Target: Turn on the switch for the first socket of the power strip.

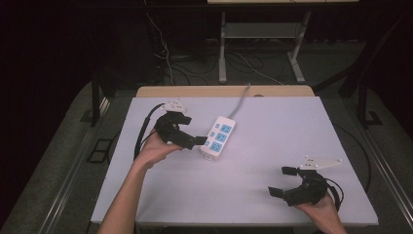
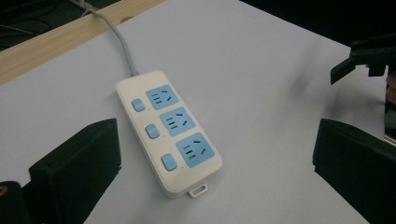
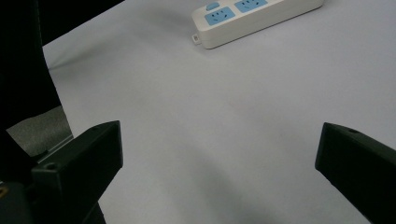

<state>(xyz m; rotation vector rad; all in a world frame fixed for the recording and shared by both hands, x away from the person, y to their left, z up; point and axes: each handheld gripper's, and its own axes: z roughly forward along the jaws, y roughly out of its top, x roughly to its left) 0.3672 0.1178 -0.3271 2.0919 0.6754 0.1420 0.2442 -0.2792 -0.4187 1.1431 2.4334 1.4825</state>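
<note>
Lying unbranded between the spread-jawed left gripper (image 1: pixel 195 138) and right gripper (image 1: pixel 282 181), the power strip (image 1: pixel 218 136) bears no readable writing.

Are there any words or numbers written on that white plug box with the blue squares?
None can be read. The white plastic power strip shows three blue sockets and three blue switches, with no legible letters or numbers. The white table top and both black tools bear no writing either.

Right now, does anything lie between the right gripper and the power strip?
No. In the right gripper view, bare white table stretches from the open right gripper to the power strip.
</note>
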